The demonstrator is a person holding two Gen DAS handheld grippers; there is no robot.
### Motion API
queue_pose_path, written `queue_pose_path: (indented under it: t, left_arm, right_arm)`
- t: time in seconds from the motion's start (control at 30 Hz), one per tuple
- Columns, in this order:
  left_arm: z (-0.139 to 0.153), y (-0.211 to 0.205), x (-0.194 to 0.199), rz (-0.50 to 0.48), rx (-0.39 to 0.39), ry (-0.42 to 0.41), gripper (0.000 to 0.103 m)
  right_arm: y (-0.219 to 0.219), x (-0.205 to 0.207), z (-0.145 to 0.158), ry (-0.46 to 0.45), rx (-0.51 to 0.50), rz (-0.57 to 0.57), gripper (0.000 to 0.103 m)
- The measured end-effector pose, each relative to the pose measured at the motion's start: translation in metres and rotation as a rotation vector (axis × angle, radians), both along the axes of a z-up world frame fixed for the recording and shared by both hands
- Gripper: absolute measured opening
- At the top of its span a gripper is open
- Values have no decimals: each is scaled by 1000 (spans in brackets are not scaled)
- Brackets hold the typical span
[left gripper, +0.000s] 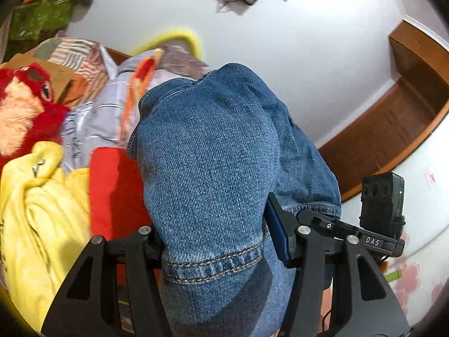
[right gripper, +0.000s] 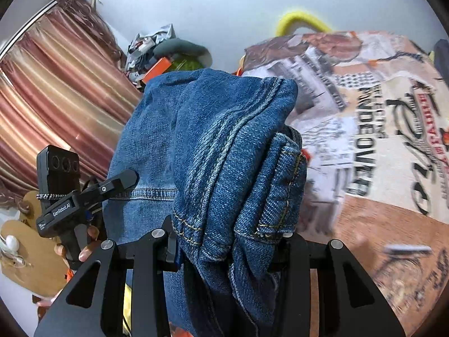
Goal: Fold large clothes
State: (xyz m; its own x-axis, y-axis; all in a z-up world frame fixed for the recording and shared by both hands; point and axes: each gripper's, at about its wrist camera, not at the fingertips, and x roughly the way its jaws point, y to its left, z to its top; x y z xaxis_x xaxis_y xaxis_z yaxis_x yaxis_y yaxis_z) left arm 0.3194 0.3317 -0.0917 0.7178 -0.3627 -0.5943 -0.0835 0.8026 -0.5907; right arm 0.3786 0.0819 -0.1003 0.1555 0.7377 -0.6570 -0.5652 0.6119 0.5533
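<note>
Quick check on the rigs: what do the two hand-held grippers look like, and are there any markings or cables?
Both are matte black, with angular cut-out linkage arms and silver pivot bolts. The left hand-held gripper has blue finger pads. The right hand-held gripper looks the same. Each carries a boxy black module; one reads "DAS", one "GenRobot.AI", with a braided cord.

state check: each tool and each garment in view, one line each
left tool: shut on jeans
right tool: shut on jeans
jeans: bunched, lifted, gripped by both tools
yellow garment: crumpled, lying loose
red garment: lying partly under the jeans
printed sheet: spread out
</note>
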Motion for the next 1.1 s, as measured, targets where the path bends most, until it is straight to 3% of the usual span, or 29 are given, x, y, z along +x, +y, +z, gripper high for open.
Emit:
queue_pose_path:
  t: [0.27, 0.37, 0.5, 0.63, 0.8, 0.87, 0.97, 1.1]
  left_arm:
    - [-76, 43, 36, 62, 33, 78, 56]
    - [-115, 47, 48, 62, 64, 134, 56]
    - [-151, 54, 52, 82, 88, 171, 66]
    - [-154, 59, 46, 89, 21, 182, 69]
    - [-138, 45, 20, 74, 126, 179, 69]
    - [-133, 38, 6, 82, 170, 181, 70]
    - [-130, 31, -17, 84, 166, 190, 72]
    - [-127, 15, -50, 91, 228, 209, 72]
  right_arm:
    - [51, 42, -69, 108, -75, 19, 36]
    - [63, 51, -100, 119, -153, 21, 37]
    - [66, 53, -128, 127, -194, 5, 40]
    - [55, 49, -126, 123, -184, -12, 44]
    - [40, 29, -112, -3, -283, -39, 52]
    - [32, 24, -112, -6, -310, -46, 57]
    - [15, 13, -115, 9, -320, -43, 58]
    - [-2, -10, -110, -50, -381, -49, 58]
